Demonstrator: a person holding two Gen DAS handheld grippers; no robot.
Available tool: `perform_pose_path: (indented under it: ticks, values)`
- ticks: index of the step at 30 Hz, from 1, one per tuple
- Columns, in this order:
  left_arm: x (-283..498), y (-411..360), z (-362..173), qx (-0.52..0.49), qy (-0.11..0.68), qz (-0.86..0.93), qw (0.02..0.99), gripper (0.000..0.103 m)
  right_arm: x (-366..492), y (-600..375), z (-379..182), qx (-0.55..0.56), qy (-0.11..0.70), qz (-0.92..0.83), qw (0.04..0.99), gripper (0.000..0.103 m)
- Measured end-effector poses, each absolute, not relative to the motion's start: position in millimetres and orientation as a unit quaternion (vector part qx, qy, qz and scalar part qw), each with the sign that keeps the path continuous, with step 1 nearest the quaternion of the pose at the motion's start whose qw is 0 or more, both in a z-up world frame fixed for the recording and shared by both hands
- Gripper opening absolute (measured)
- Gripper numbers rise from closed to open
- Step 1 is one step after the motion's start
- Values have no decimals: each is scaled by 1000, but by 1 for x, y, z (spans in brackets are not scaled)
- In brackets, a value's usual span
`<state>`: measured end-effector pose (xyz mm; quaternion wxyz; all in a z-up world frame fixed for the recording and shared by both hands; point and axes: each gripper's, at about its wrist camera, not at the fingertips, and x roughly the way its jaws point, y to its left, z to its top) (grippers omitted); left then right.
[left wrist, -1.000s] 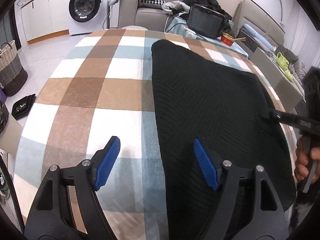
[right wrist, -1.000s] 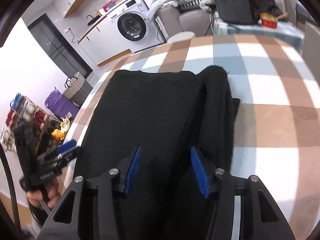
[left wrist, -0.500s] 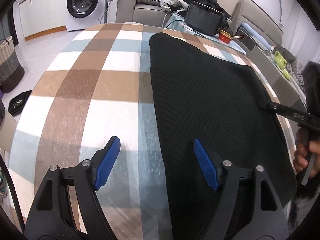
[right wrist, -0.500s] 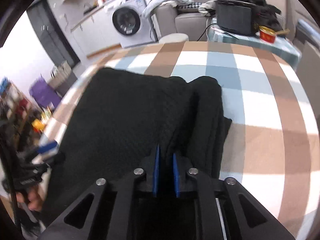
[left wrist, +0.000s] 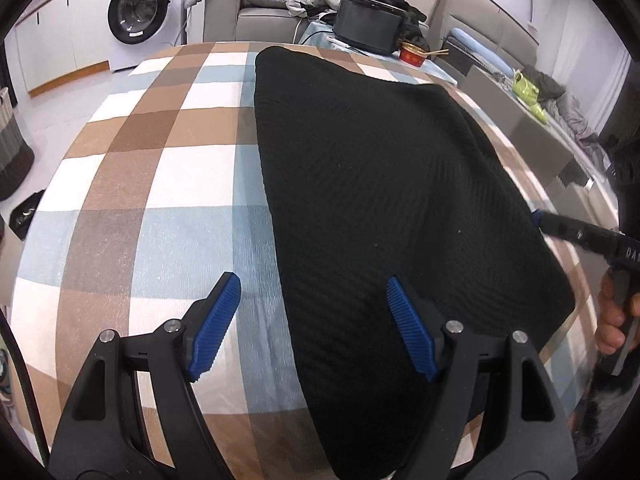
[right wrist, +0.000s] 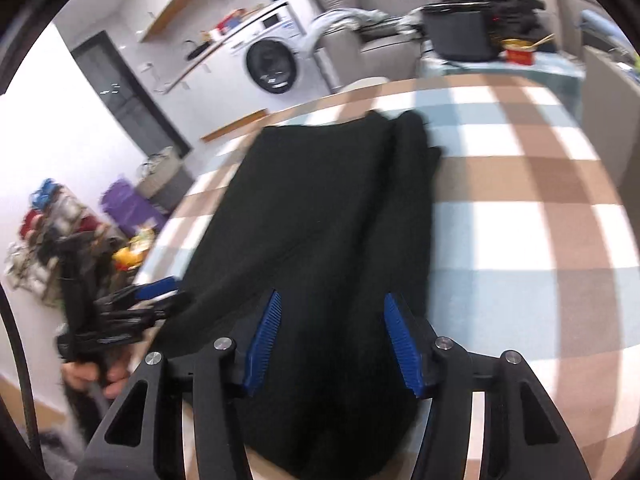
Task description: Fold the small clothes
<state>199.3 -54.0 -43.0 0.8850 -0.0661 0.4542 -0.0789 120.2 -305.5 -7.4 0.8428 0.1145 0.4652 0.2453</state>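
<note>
A black knit garment point(left wrist: 380, 184) lies flat on the checked tablecloth point(left wrist: 168, 184). In the right wrist view its right side point(right wrist: 408, 200) is folded over in a long strip. My left gripper point(left wrist: 312, 320) hangs open over the garment's near left edge, one pad above bare cloth, the other above the knit. It also shows in the right wrist view as the left gripper point(right wrist: 132, 300), by the garment's left side. My right gripper point(right wrist: 332, 344) is opening just above the near end of the garment, and its pads press on nothing. Its fingertip point(left wrist: 540, 216) reaches the garment's right edge.
A washing machine point(left wrist: 140, 12) and a sofa point(left wrist: 256, 12) stand beyond the table's far end. A side table there carries a black box point(left wrist: 368, 24) and a red bowl point(left wrist: 412, 54). A woven basket point(left wrist: 12, 152) sits on the floor left. A hand point(left wrist: 612, 316) holds the right gripper.
The right gripper's jaws shut tight half a second ago and now stand apart again; it has drawn back along the garment. The left gripper shifted sideways, so the garment's edge now runs between its fingers.
</note>
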Motion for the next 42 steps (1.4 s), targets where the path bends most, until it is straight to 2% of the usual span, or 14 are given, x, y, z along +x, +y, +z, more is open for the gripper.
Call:
perform_pose_path:
  ticks: [2,4,6,14,17,18,23,24,26,27,29,31,33,42]
  values:
    - [196,-54,-42,-67,453,-76,886,74,123,-295,-18,108,484,260,828,40]
    - [193,-53,-40,-69,452,-73,886,74,123,-287,-21,96,487,276,823,11]
    - [190,-51,-37,-68,453,-70,886,74,114,-283,-7,77,449,288,842,8]
    - [180,-50,-34,-63,460,-72,883,74,114,-312,-25,70,489,205,845,9]
    - [175,-51,-35,-65,462,-75,881,74,105,-327,-16,102,461,210,856,40]
    - [173,-52,-35,-66,463,-78,880,74,103,-331,-12,106,451,204,862,57]
    - [164,-56,-38,-73,469,-93,875,73,111,-328,-21,136,469,224,843,67]
    - [164,-56,-40,-73,470,-96,874,71,111,-322,-22,130,473,225,842,67]
    - [162,-61,-42,-69,466,-110,875,44,111,-309,-31,108,483,223,840,67]
    - [161,-64,-42,-57,462,-112,878,41,111,-305,-33,104,483,222,841,67]
    - [161,-68,-42,-44,456,-116,881,27,111,-297,-35,93,484,226,840,52]
    - [166,-70,-42,-47,454,-124,881,25,113,-291,-36,84,481,225,843,39]
    - [174,-69,-41,-45,452,-119,883,24,117,-286,-35,78,480,225,845,35]
    - [226,-58,-39,-56,445,-86,890,25,162,-277,-36,95,467,199,856,36]
